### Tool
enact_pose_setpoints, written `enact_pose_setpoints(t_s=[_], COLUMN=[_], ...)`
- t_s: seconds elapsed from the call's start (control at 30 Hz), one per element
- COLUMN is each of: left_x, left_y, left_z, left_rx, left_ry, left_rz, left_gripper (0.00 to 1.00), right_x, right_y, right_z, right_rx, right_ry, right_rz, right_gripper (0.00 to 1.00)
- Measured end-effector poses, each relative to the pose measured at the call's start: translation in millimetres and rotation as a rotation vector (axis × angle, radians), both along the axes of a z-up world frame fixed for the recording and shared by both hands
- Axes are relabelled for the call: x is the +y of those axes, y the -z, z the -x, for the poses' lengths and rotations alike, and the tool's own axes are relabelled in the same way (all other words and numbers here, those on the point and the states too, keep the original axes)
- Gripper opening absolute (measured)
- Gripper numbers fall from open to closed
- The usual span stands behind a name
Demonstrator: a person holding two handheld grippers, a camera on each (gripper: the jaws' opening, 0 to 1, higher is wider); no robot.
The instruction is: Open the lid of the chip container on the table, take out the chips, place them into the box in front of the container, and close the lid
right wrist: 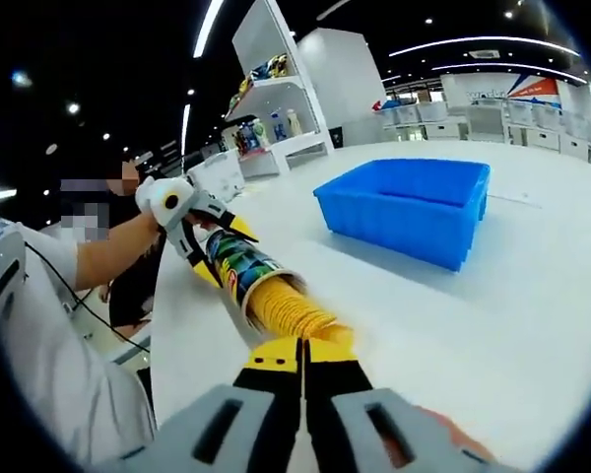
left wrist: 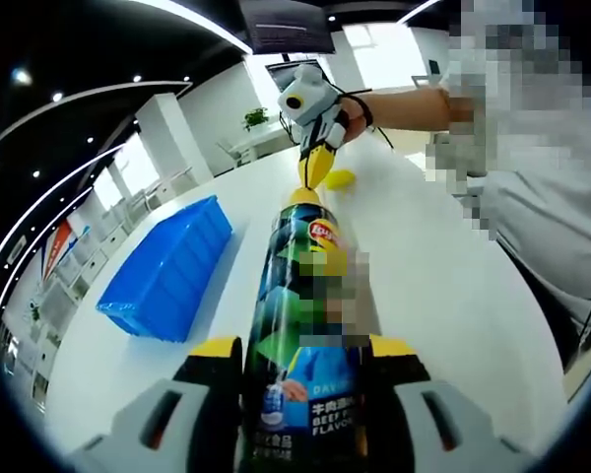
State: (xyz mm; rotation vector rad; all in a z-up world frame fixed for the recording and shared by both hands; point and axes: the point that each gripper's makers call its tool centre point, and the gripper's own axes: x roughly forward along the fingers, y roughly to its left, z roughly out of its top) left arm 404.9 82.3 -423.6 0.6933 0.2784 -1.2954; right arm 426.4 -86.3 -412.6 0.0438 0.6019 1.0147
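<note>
Worktop: a white worktop [left wrist: 443, 266] is seen under everything; its surface is glossy and bare around the things.
Room: a large bright hall is seen behind, with white shelves [right wrist: 276, 69] carrying goods, strip lights on a dark ceiling, and a potted plant [left wrist: 255, 117] far off.
Box: a blue box [right wrist: 414, 212] is set on the worktop, open side up, well apart from the container; in the left gripper view it lies to the left of the container [left wrist: 167, 271].
Chip container: the chip container [left wrist: 305, 335] is held lying nearly level above the worktop, its mouth turned toward the right gripper; no lid is seen on the mouth.
Chips: a stack of yellow chips [right wrist: 294, 313] is seen protruding from the open mouth of the container [right wrist: 238, 266].
Loose piece: a small yellow thing [left wrist: 339, 179] is seen on the worktop beside the container's far end; whether it is a chip or the lid cannot be told.
Person: a bare forearm [left wrist: 404, 106] and a pale sleeve are seen at the worktop's edge.
Left gripper [left wrist: 305, 360]: its fingers are clamped on the body of the container, one at each side.
Right gripper [right wrist: 303, 360]: its fingers are pressed together, tips at the outer end of the chip stack; whether a chip is pinched between them cannot be told.
</note>
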Motion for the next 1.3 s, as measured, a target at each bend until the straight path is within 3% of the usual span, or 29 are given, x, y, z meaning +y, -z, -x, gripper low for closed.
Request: enact_pose_setpoints(t_s=[0.43,1.3], left_x=[-0.6,-0.4], left_y=[1.0,1.5], left_z=[-0.6,-1.5], left_rx=[-0.005,-0.010], left_ry=[-0.003,-0.005], left_rz=[-0.005,-0.011], left_gripper=[0.50,0.50], right_x=[-4.8,-7.5], right_y=[-2.4,-6.2], right_z=[0.4,1.2], right_rx=[0.047,0.073], right_ry=[0.025,0.033], right_rz=[-0.061,-0.147], right_gripper=[0.02,0.01])
